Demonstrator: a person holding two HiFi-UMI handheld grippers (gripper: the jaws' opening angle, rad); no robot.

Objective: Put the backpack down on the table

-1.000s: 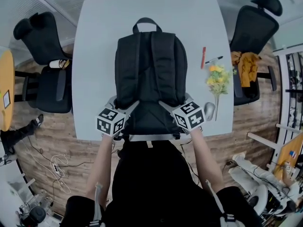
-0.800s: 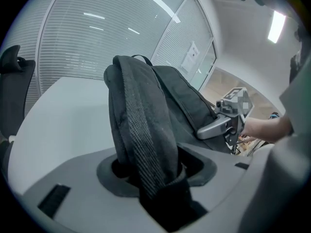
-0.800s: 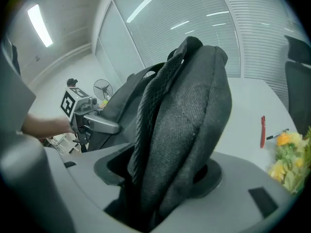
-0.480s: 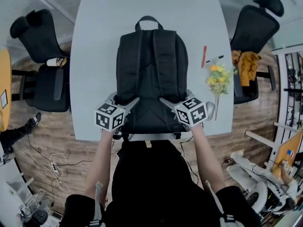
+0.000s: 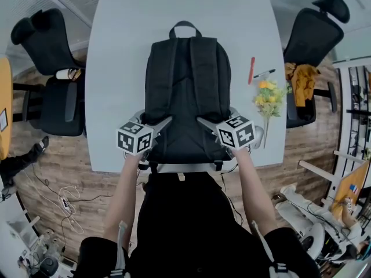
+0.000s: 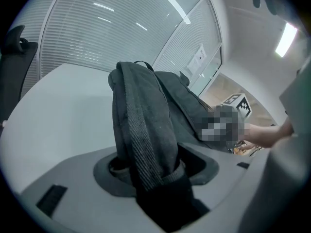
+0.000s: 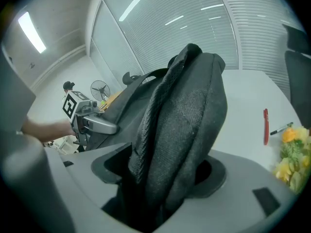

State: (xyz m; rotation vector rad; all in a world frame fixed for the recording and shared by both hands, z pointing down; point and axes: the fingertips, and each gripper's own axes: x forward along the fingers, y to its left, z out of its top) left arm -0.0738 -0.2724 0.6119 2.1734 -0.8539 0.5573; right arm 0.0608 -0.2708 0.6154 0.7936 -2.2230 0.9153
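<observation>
The black backpack (image 5: 186,91) lies flat on the white table (image 5: 116,51), straps up and carry handle at the far end. My left gripper (image 5: 153,121) is at its near left corner and my right gripper (image 5: 215,121) at its near right corner. In the left gripper view a ridge of backpack fabric (image 6: 146,130) fills the gap between the left gripper (image 6: 155,178) jaws. In the right gripper view the backpack (image 7: 184,115) likewise fills the right gripper (image 7: 150,188). Both pairs of jaws have just been opening, with the fabric still between them.
A red pen (image 5: 250,70), a black pen (image 5: 262,73), yellow flowers (image 5: 267,97) and a grey mouse (image 5: 257,136) lie right of the backpack. Black office chairs stand at the left (image 5: 55,91) and right (image 5: 310,39), the right one holding an orange cloth (image 5: 301,80).
Both grippers and the backpack's near end have settled slightly lower toward the table. The backpack lies much as before.
</observation>
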